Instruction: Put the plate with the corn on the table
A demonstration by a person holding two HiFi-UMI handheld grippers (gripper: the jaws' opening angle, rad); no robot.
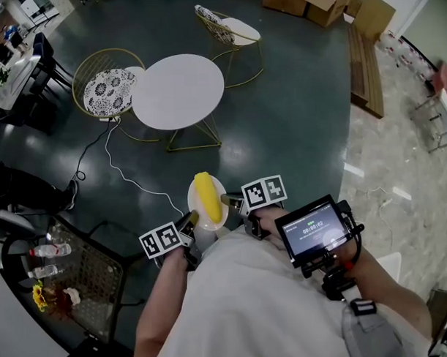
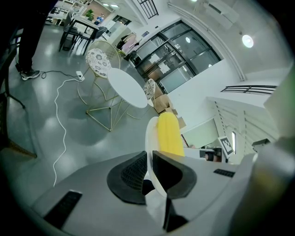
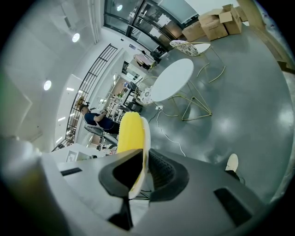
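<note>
You hold the white plate (image 1: 212,218) in the air in front of your body, above the dark floor (image 1: 295,128), with one gripper on each side of it. Left gripper (image 1: 190,222): jaws pressed onto the plate's left rim, the thin white edge clamped between the two black pads. Right gripper (image 1: 232,204): jaws likewise pinched on the opposite rim, the edge running up between its pads. The yellow corn (image 1: 204,196) lies lengthwise on the plate, its far end reaching towards the rim farthest from you. The round white table (image 1: 178,91) stands well apart from the plate, ahead of you, on thin gold legs. Two gold wire chairs flank it: one (image 1: 107,89) touching its left side, with a patterned seat, the other (image 1: 229,29) behind it to the right. A white cable (image 1: 119,172) trails across the floor between the table and you. Cardboard boxes (image 1: 316,1) sit by the far wall.
</note>
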